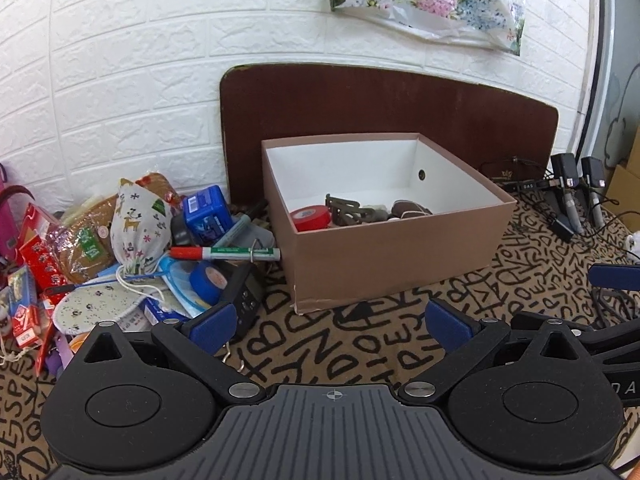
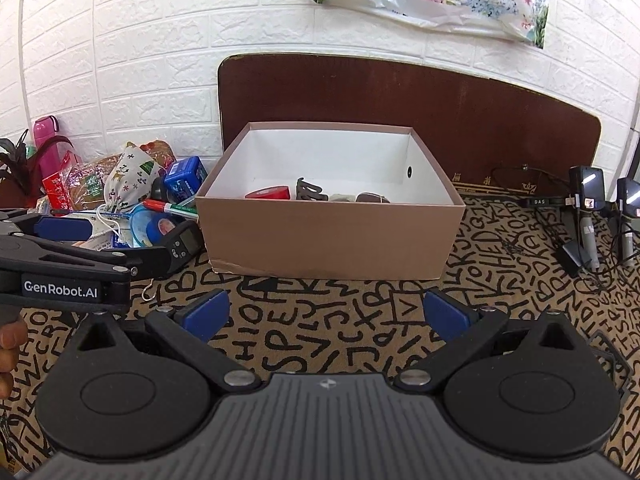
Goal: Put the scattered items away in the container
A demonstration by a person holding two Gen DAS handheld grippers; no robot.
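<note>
A brown cardboard box with a white inside stands on the patterned mat; it also shows in the right wrist view. Inside lie a red tape roll, a brown clip and dark items. A pile of scattered items lies left of it: a red-and-green marker, a blue tape roll, a printed drawstring pouch, a blue box, a black device. My left gripper is open and empty, in front of the box. My right gripper is open and empty, also before the box.
A dark wooden board leans on the white brick wall behind the box. Black chargers and cables lie at the right. A pink bottle stands at the far left. The left gripper's body shows in the right wrist view.
</note>
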